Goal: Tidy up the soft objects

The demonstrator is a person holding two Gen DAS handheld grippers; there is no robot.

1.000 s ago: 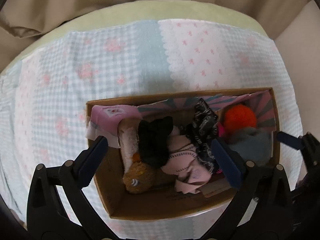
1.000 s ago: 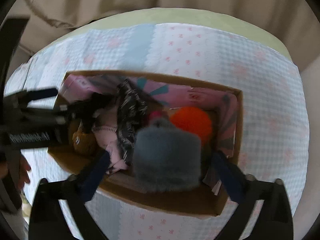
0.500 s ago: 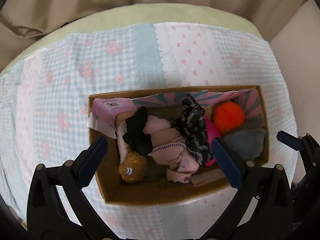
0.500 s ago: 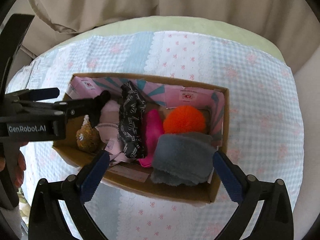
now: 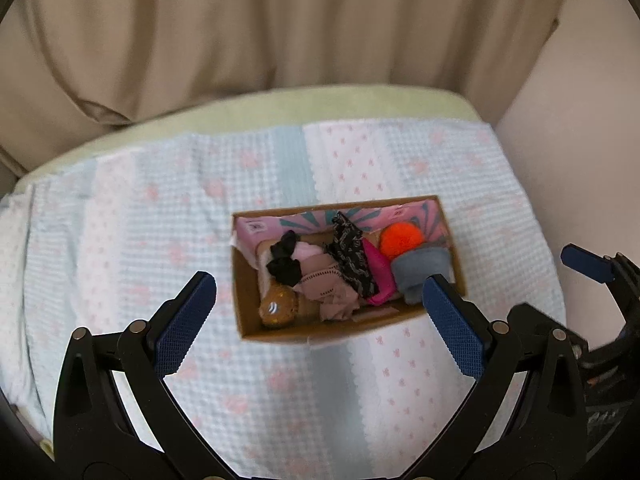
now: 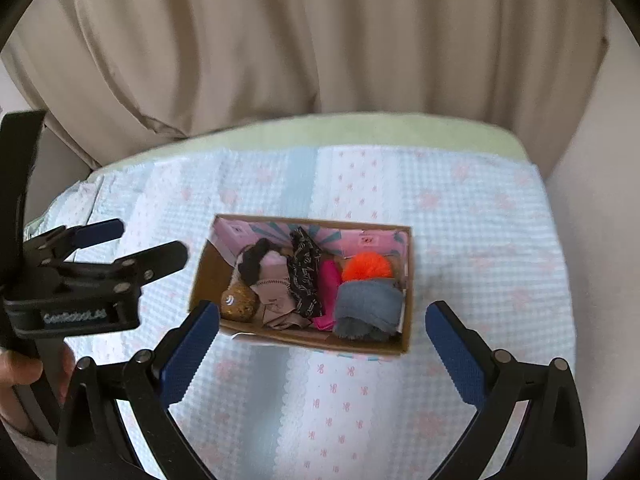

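Observation:
A cardboard box [image 5: 246, 312] [image 6: 407, 312] sits on the checked blanket. Inside lie a grey fleece roll [image 5: 420, 270] [image 6: 366, 304], an orange pompom [image 5: 401, 239] [image 6: 367, 266], a magenta cloth [image 5: 376, 268] [image 6: 328, 292], a black patterned cloth [image 5: 350, 254] [image 6: 306, 276], a pale pink cloth [image 5: 326, 294] [image 6: 276, 300], a black scrunchie [image 5: 284, 262] [image 6: 252, 266] and a brown plush [image 5: 278, 310] [image 6: 239, 301]. My left gripper [image 5: 320, 322] is open and empty, above and in front of the box. My right gripper [image 6: 320, 340] is open and empty, likewise raised.
The pastel blanket [image 5: 140, 240] [image 6: 480, 240] covers a green cushion [image 5: 320, 102]. Beige curtains [image 5: 280, 20] hang behind. A wall [image 5: 580, 140] stands at the right. The left gripper shows in the right wrist view [image 6: 132, 246]; a right fingertip shows in the left wrist view [image 5: 586, 266].
Both grippers have lifted up and back from the box. The grey fleece roll, held over the box a second ago, now lies in its right end.

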